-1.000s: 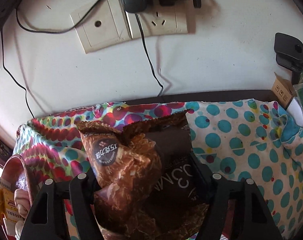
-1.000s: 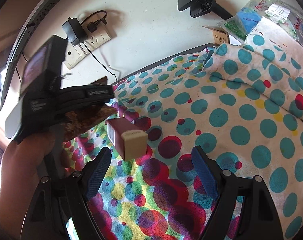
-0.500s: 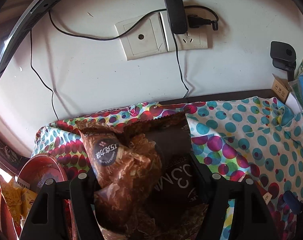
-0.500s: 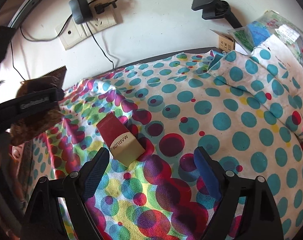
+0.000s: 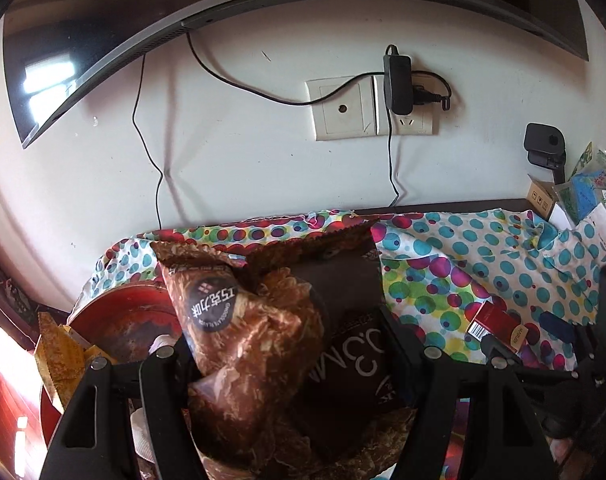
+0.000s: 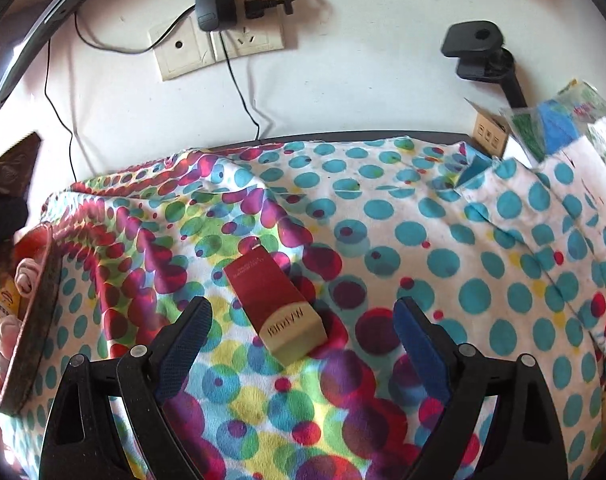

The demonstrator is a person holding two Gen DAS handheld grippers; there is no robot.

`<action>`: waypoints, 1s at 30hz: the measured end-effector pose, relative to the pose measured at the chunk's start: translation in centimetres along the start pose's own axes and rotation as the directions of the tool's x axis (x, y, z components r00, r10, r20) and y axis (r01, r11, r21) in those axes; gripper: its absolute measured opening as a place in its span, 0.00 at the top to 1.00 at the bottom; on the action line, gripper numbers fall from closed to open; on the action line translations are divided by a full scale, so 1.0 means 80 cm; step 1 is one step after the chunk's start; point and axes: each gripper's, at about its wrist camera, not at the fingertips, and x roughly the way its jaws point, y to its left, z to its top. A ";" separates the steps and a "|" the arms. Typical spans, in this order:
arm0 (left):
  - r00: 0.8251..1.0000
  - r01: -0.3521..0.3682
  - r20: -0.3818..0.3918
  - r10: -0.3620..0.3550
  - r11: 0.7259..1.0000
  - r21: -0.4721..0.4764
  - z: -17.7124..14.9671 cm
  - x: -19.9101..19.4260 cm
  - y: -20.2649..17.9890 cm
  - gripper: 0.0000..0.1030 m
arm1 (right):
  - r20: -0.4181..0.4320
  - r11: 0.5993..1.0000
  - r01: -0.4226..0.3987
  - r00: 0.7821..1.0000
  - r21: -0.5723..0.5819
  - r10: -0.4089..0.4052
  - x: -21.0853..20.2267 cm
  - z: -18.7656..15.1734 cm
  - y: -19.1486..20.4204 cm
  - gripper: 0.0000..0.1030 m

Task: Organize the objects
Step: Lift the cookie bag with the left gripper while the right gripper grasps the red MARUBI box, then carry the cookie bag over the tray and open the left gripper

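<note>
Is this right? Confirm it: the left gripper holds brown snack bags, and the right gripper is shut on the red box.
Not quite. The right gripper is open: in the right wrist view the red box lies free on the dotted cloth, its jaws having just widened. The left gripper does hold the brown snack bags.

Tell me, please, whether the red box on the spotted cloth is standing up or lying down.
Lying down. The red box rests flat on its long side on the spotted cloth, its beige end facing the camera.

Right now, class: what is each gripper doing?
Left gripper: shut on two brown snack bags.
Right gripper: open, just been widening, empty; red box lies between its fingers.
</note>
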 end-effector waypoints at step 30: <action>0.994 -0.110 -0.042 0.103 0.966 -0.232 -0.192 -0.129 0.170 0.30 | -0.010 0.985 -0.160 0.987 0.059 0.161 0.014 0.007 -0.022 0.73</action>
